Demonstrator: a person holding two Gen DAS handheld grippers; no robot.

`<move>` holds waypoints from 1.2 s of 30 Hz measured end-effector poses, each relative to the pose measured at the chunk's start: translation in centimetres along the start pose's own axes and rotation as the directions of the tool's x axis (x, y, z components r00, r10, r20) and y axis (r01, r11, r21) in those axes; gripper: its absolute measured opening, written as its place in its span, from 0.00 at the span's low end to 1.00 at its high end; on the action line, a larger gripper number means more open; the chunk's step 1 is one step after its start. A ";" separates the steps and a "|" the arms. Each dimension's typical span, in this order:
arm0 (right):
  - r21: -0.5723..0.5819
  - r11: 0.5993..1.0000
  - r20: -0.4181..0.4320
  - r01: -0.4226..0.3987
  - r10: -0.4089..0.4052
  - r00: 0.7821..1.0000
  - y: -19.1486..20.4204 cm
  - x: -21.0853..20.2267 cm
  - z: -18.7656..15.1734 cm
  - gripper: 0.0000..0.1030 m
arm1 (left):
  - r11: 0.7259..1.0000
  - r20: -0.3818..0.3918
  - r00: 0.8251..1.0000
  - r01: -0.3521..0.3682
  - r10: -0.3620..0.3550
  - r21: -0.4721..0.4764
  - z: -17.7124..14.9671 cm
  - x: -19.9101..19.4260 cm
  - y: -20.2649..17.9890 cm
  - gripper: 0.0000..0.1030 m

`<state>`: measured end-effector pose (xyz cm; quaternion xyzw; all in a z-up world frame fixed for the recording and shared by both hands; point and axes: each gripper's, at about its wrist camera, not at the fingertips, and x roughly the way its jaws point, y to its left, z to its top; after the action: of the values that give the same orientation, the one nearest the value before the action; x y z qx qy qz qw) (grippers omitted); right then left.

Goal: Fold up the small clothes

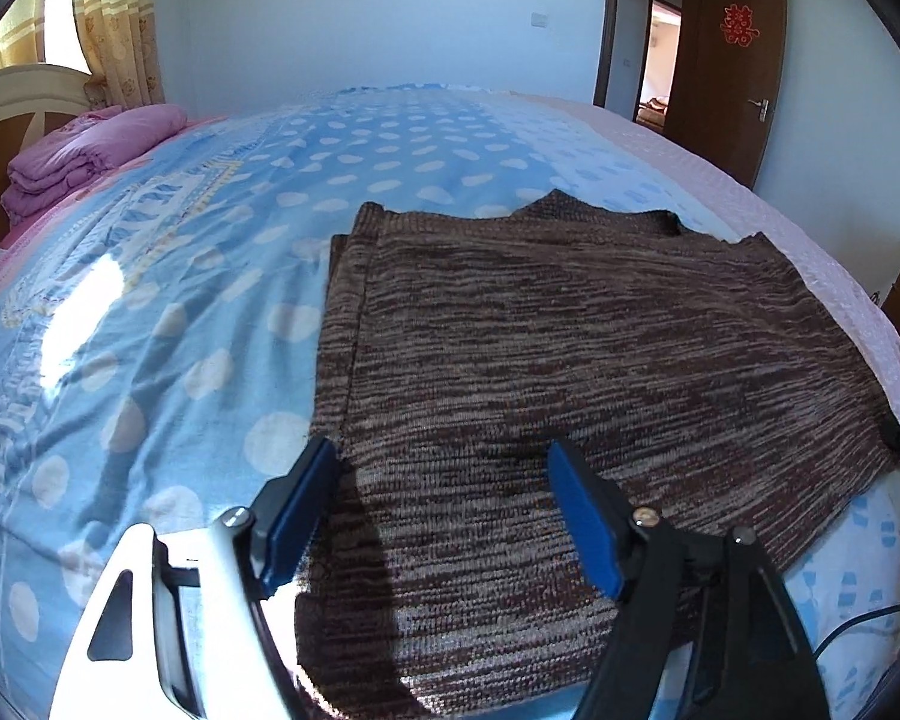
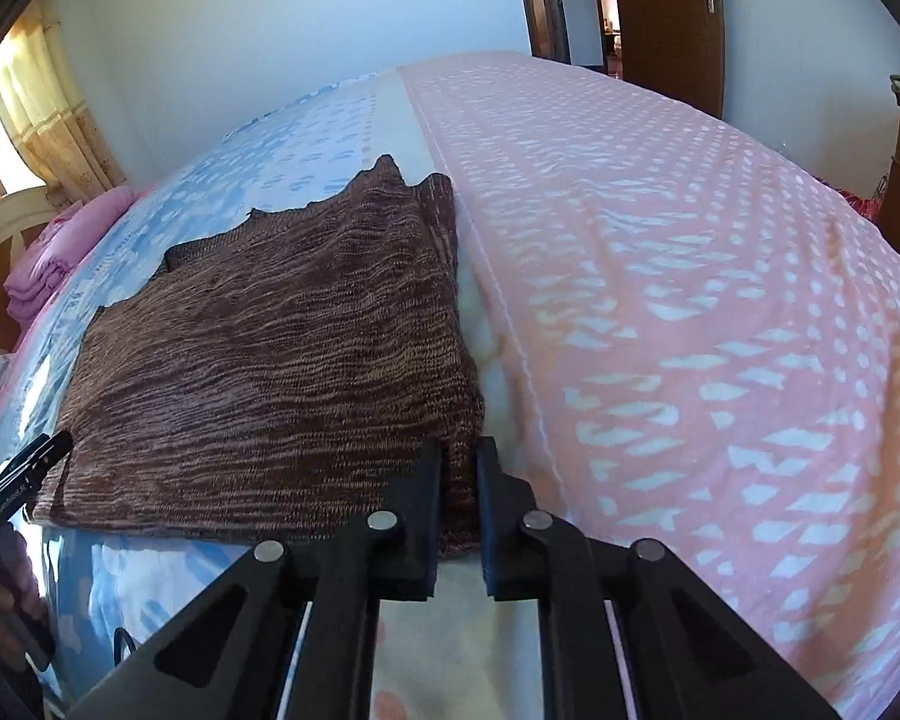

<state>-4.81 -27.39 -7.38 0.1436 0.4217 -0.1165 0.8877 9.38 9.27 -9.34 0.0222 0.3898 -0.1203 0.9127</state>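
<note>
Brown knit garment (image 1: 600, 372): flat on bed (image 1: 222, 300), part-folded; near hem cut off by frame. Left claw (image 1: 444, 516) released, spread over near-left corner. Right claw (image 2: 457, 510) clenched on near-right edge; fabric betw. fingers, pad contact obscured.

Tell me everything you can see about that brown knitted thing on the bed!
The brown knit garment is streaky, dark brown mixed with lighter tan, and looks like soft wool. It lies flat on the bedsheet, already folded, with extra layers showing along one side edge and at the far end. The right gripper is shut on its near corner. The left gripper is open over the other near corner, with its pads not pressing on the knit.
</note>
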 end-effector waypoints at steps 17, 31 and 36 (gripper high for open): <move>-0.191 0.981 0.200 -0.017 0.056 0.978 8.0 -6.0 1.5 0.08 | 0.999 -0.027 1.000 -0.007 0.005 -0.052 -0.5 0.9 0.4 0.95; -0.238 0.946 -0.060 -0.219 0.211 0.976 20.1 6.6 4.4 0.08 | 0.996 -0.033 0.997 -0.072 0.070 -0.050 -0.5 0.9 0.4 1.00; -0.352 0.928 0.022 -0.120 0.136 0.991 21.6 7.2 2.2 0.08 | 0.995 -0.035 0.995 -0.092 0.091 -0.038 -0.4 1.0 0.1 1.00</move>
<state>8.31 -8.61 -8.31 0.0077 0.4052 0.0151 0.9141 9.76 9.24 -10.37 0.0241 0.4057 -0.0704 0.9110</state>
